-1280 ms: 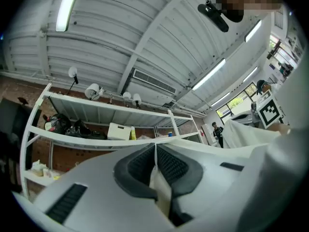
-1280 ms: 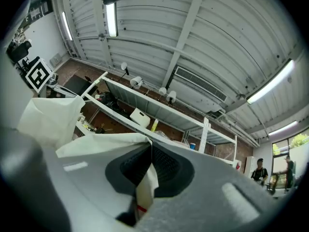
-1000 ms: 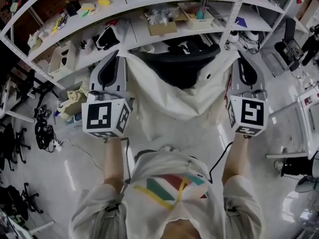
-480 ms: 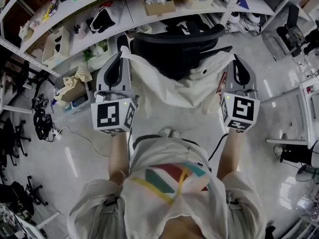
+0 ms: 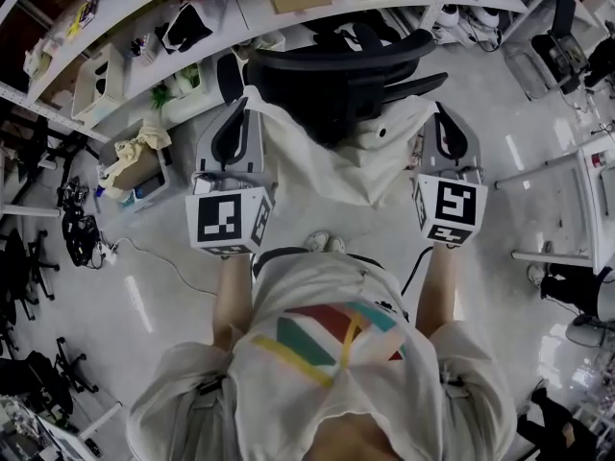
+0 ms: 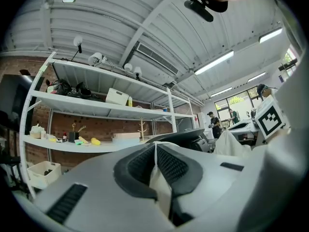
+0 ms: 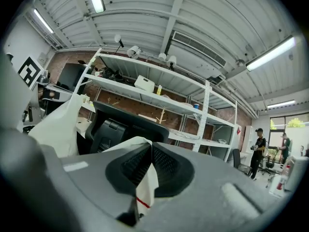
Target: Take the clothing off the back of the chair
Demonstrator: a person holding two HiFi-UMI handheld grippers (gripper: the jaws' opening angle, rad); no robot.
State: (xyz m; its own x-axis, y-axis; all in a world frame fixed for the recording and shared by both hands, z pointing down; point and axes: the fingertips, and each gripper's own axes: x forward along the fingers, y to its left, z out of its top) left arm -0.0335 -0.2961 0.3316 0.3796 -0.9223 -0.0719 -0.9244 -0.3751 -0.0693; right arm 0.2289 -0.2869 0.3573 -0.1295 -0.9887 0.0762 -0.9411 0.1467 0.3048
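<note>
A white garment [image 5: 327,166] hangs stretched between my two grippers, in front of the black office chair [image 5: 336,65]. My left gripper [image 5: 250,104] is shut on the garment's left corner, and the cloth [image 6: 159,182] shows pinched between its pads. The right gripper [image 5: 434,113] is shut on the other corner, where white fabric with a red mark [image 7: 145,187] sticks out of the closed pads. The chair's back [image 7: 116,124] rises just beyond the right gripper [image 7: 151,146]. From the left gripper [image 6: 155,146] the chair [image 6: 186,137] is partly hidden behind the jaws.
White shelving [image 5: 192,12] with boxes and clutter stands right behind the chair. A cardboard box with rags [image 5: 135,166] and cables [image 5: 125,257] lie on the floor at the left. Other chairs and equipment [image 5: 562,60] stand at the right. A person [image 7: 257,151] stands far off.
Both grippers have sunk, still shut on the garment's corners. The cloth has come down with them, and more of the chair's black back now shows above it.
</note>
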